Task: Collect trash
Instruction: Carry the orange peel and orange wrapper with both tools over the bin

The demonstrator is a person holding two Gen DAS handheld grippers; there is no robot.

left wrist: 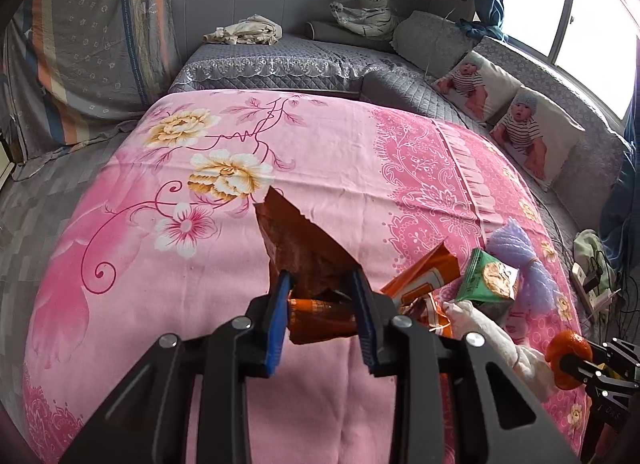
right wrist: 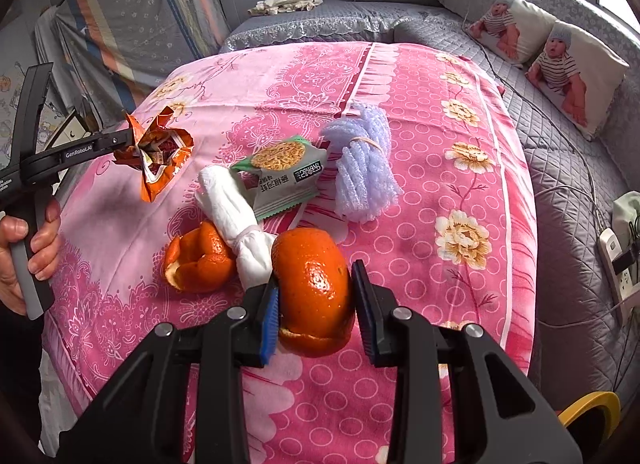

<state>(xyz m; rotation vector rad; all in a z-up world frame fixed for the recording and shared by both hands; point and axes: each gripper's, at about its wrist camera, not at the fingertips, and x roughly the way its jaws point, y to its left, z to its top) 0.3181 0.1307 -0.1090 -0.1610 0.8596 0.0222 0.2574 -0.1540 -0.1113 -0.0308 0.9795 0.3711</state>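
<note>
Orange peel pinched in right gripper; crumpled wrapper clamped in left gripper.

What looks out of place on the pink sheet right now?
Trash is scattered on the pink sheet: a torn orange peel, white crumpled tissue, a green snack packet and a purple foam bundle. Nothing looks spilled.

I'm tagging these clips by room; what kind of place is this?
Probably a home bedroom or sitting room: a pink floral sheet, baby-photo pillows on grey quilted seating, and a window.
</note>
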